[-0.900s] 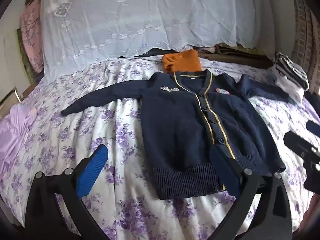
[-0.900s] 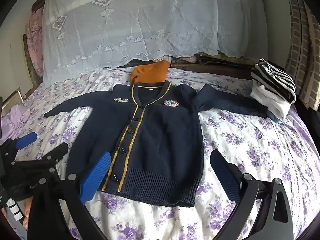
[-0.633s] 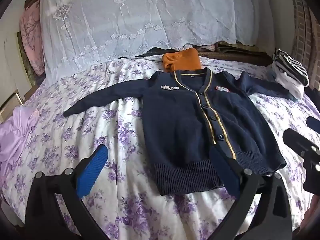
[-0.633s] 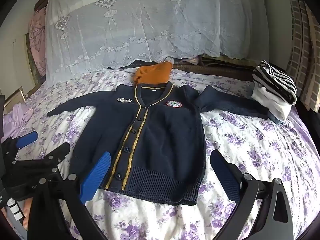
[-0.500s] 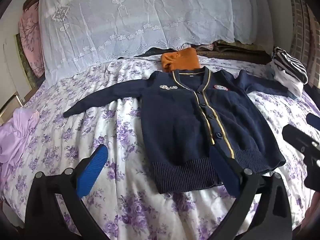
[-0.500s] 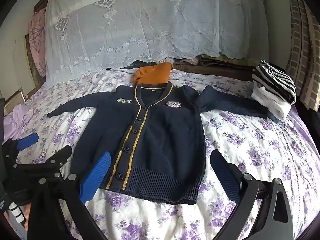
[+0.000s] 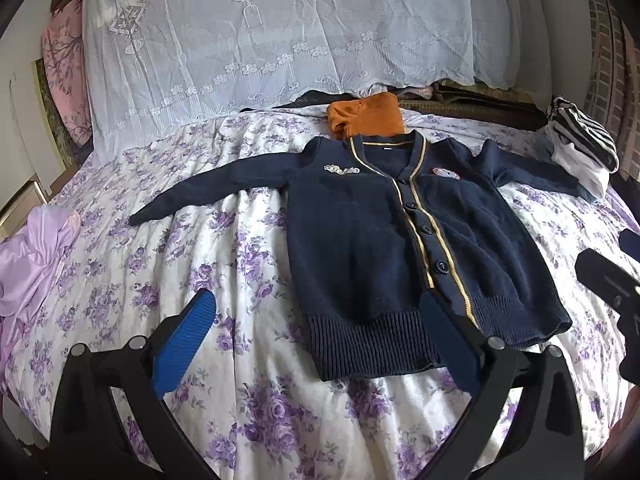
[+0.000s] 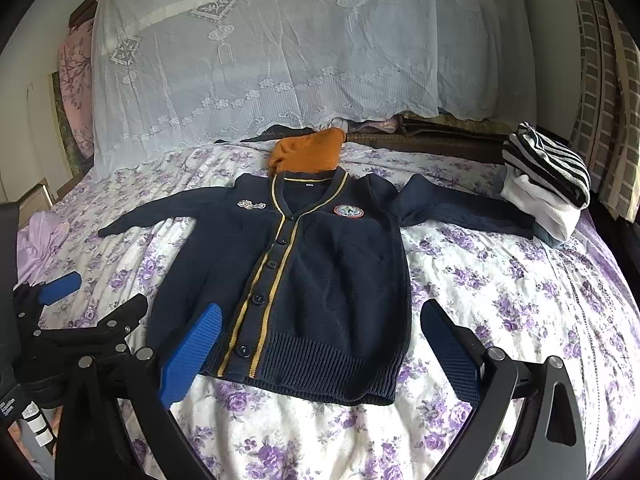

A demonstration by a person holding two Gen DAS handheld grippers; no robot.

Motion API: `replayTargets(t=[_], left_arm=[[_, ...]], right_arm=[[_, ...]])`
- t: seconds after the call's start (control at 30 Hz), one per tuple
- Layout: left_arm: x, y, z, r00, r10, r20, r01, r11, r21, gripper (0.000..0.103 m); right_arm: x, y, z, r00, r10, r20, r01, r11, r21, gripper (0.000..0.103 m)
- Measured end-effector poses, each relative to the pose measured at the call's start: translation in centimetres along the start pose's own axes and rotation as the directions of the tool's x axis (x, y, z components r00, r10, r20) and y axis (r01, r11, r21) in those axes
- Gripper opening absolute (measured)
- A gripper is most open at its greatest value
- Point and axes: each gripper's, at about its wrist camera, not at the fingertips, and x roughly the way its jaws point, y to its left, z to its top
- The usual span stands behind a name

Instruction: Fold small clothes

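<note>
Hovering both tongs above the bed (image 7: 248, 412), I am about to begin folding. The left gripper (image 7: 316, 340) and right gripper (image 8: 320, 354) gape wide, holding nothing. A navy cardigan (image 8: 304, 276) lies flat, buttoned, sleeves outspread, just beyond their tips. Next I judge a sleeve needs pinching and folding inward.

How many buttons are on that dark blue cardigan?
4 show on the navy cardigan, running down its front band: near the V-neck, then, and at the ribbed hem. None seems hidden.
</note>
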Motion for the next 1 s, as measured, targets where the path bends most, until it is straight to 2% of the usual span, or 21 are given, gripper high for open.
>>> replayTargets(t=[1.0], left_arm=[[-0.30, 0.47, -0.84, 1.000, -0.003, 0.002, 0.003, 1.000, -0.004, 0.099]], right_arm=[[-0.60, 0.17, 0.06, 1.000, 0.002, 0.007, -0.002, 1.000, -0.004, 0.100]])
